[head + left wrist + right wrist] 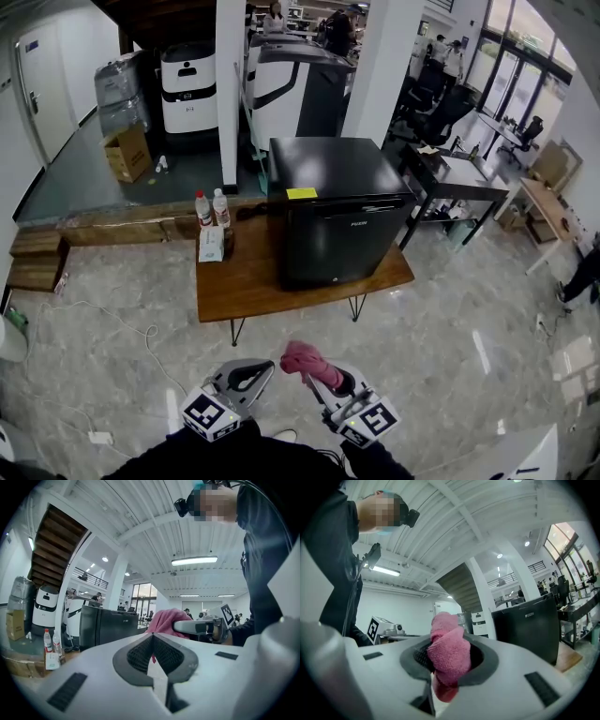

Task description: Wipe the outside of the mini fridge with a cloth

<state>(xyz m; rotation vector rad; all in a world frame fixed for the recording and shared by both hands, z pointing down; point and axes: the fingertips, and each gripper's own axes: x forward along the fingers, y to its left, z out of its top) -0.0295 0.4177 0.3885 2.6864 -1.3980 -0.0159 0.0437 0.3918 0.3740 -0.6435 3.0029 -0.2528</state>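
A black mini fridge (333, 208) stands on a low wooden table (253, 286), its door facing me; it also shows in the left gripper view (105, 625) and in the right gripper view (529, 627). My right gripper (314, 370) is shut on a bunched pink cloth (305, 361), held low in front of the table, well short of the fridge. The cloth (447, 651) fills the jaws in the right gripper view. My left gripper (246, 375) hangs beside it, shut with nothing in it.
Two water bottles (212, 208) and a wipes pack (212, 244) sit on the table's left end. A dark desk (450, 173) stands right of the fridge, white machines (187, 89) and a cardboard box (128, 152) behind. A white cable (141, 352) lies on the floor.
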